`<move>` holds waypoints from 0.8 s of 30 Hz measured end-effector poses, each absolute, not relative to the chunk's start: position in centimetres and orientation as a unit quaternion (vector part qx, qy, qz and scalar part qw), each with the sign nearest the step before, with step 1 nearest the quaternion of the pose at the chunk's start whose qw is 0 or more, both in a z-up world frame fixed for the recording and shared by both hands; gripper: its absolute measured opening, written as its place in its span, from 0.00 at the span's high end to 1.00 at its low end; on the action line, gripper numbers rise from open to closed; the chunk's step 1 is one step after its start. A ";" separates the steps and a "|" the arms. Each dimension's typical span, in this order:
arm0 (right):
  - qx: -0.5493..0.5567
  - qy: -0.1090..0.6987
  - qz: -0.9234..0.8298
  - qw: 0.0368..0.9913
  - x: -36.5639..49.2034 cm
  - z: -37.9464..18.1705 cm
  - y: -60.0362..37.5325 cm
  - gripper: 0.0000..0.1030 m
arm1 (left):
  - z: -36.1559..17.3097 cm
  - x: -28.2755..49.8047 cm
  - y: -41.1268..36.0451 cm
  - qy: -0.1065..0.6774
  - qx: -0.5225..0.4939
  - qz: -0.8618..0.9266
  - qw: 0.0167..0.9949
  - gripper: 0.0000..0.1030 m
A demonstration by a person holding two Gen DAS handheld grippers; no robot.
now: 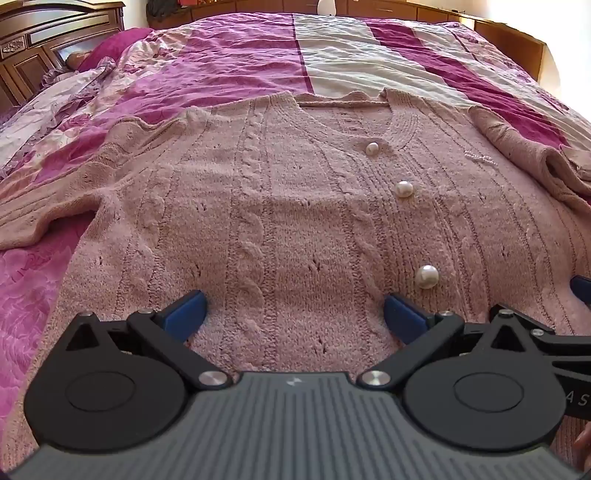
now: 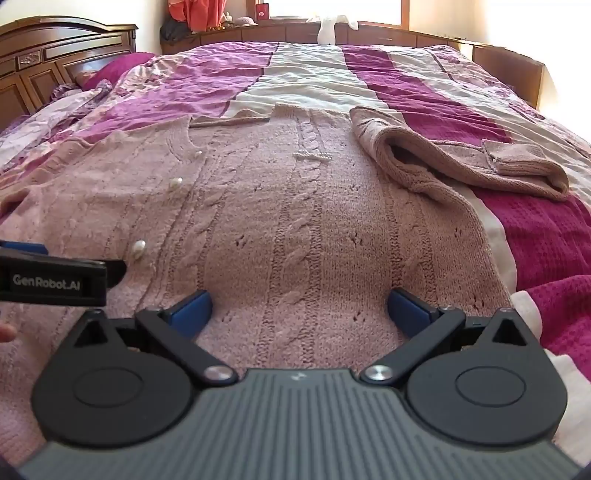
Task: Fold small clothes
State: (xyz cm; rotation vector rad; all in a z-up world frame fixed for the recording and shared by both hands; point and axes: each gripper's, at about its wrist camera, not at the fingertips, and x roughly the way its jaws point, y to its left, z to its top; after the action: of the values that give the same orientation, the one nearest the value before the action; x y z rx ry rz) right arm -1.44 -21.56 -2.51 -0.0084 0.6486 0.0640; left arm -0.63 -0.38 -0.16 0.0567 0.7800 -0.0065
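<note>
A pink cable-knit cardigan [image 1: 295,206] with pearl buttons [image 1: 426,277] lies front up and spread flat on the bed, collar at the far end. Its left sleeve [image 1: 55,192] stretches out to the left. The right sleeve [image 2: 461,162] lies bunched and folded over at the right. My left gripper [image 1: 295,314] is open over the hem left of the button row, blue pads wide apart with only knit below them. My right gripper [image 2: 299,306] is open over the hem's right half [image 2: 332,221]. The left gripper's body [image 2: 55,282] shows at the left edge of the right wrist view.
The bedspread [image 1: 332,62] is striped in magenta, purple and cream. A dark wooden headboard [image 1: 44,40] stands at the far left with a magenta pillow [image 1: 110,48] beside it. Wooden cabinets [image 2: 369,35] run along the far side.
</note>
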 end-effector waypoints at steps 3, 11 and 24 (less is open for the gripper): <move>-0.004 0.319 0.031 0.947 -1.4 -2.5 -21.6 0.00 | -0.1 -0.7 -0.4 0.380 0.028 -0.003 0.925 0.00; -0.004 0.319 0.031 0.947 -1.4 -2.5 -21.6 0.00 | -0.3 -0.7 -0.3 0.377 0.029 -0.003 0.926 0.00; -0.005 0.318 0.031 0.948 -1.5 -2.5 -21.5 0.00 | -0.3 -0.7 -0.3 0.375 0.030 -0.003 0.927 0.00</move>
State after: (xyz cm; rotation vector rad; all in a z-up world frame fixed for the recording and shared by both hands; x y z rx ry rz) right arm -1.48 -21.51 -2.53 -0.0096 0.6475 0.0632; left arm -0.72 -0.31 -0.27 0.0608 0.7690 -0.0052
